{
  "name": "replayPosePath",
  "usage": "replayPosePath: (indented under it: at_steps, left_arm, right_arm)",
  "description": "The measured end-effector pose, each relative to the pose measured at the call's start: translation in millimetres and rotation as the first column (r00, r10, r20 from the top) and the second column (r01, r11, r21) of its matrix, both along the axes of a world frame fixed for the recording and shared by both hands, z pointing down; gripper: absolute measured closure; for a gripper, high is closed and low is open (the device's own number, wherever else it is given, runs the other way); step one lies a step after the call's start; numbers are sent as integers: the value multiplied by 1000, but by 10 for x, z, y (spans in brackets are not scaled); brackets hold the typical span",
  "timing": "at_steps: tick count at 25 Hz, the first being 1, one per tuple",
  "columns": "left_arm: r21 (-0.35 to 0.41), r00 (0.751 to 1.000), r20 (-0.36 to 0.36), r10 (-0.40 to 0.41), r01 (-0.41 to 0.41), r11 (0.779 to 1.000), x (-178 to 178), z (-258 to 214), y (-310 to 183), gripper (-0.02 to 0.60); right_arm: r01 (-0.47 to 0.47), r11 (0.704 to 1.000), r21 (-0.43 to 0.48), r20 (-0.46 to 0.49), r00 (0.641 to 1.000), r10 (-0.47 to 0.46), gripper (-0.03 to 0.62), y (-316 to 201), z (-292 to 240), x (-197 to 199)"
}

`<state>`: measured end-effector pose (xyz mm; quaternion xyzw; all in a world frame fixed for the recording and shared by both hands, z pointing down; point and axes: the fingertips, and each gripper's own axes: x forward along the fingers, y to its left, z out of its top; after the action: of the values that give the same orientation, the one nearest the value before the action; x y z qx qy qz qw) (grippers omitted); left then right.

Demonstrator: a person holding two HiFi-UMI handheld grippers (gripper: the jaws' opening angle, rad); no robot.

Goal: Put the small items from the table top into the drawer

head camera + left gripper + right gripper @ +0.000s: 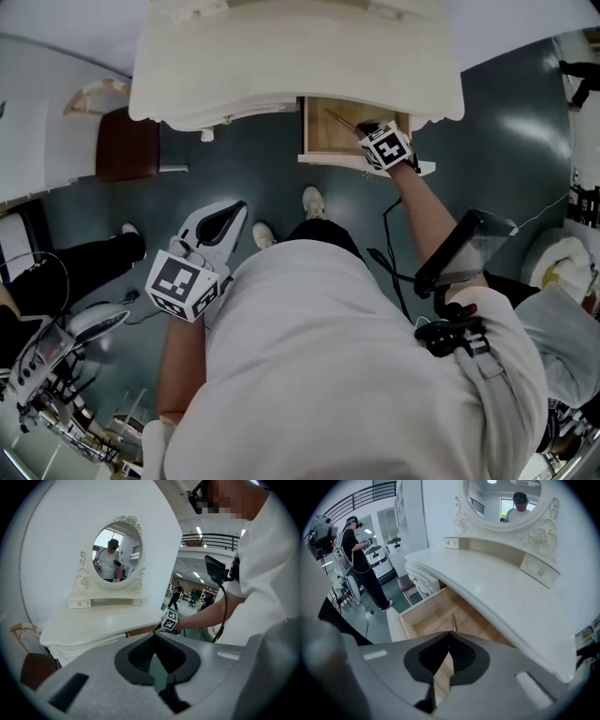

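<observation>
1. The right gripper [365, 129] [450, 633] reaches into the open drawer [321, 141] [423, 617] at the upper centre of the head view. Its jaws are closed on the near end of a thin brown stick [339, 120] [453, 621].
2. The stick points into the drawer, under the white table [281, 66] [497, 588].
3. The left gripper [240, 207] [154, 635] hangs at the lower left, well apart from the table. Its jaws are pressed together with nothing in them.

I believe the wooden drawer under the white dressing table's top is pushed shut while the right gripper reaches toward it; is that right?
Not quite: the right gripper view shows the wooden drawer pulled open, not shut, under the white dressing table's top. The right gripper does reach toward it, pinching a thin brown stick.
</observation>
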<state>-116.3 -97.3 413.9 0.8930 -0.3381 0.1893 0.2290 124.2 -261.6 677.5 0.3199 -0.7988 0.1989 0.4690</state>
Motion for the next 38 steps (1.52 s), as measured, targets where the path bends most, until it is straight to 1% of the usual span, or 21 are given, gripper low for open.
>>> replayPosePath:
  at_steps: [6, 12, 16, 21, 26, 33, 38]
  left_arm:
    - [33, 998, -34, 53, -52, 998, -137, -48, 204, 580]
    - [62, 995, -46, 91, -88, 994, -343, -61, 469, 579]
    - [81, 993, -40, 110, -106, 991, -514, -49, 631, 580]
    - [95, 990, -43, 132, -127, 987, -714, -23, 866, 580]
    - [86, 988, -47, 149, -145, 986, -841, 92, 1030, 580]
    - [96, 984, -56, 171, -165, 982, -926, 78, 1232, 580]
    - [107, 983, -53, 173, -167, 980, -1025, 64, 1345, 579]
  right_arm:
    - [-74, 996, 51, 30, 997, 72, 592, 393, -469, -68]
    - [-120, 989, 85, 71, 991, 115, 592, 939, -831, -321]
    - [-136, 985, 103, 101, 987, 126, 592, 1326, -1008, -548]
    - [-140, 983, 123, 143, 982, 122, 592, 1798, -1213, -884]
    - [-131, 983, 128, 178, 978, 107, 592, 2138, -1339, -1168]
    - [-92, 986, 142, 190, 980, 64, 594, 2493, -1514, -1483]
    - [-71, 984, 162, 204, 978, 37, 594, 2627, -1632, -1691]
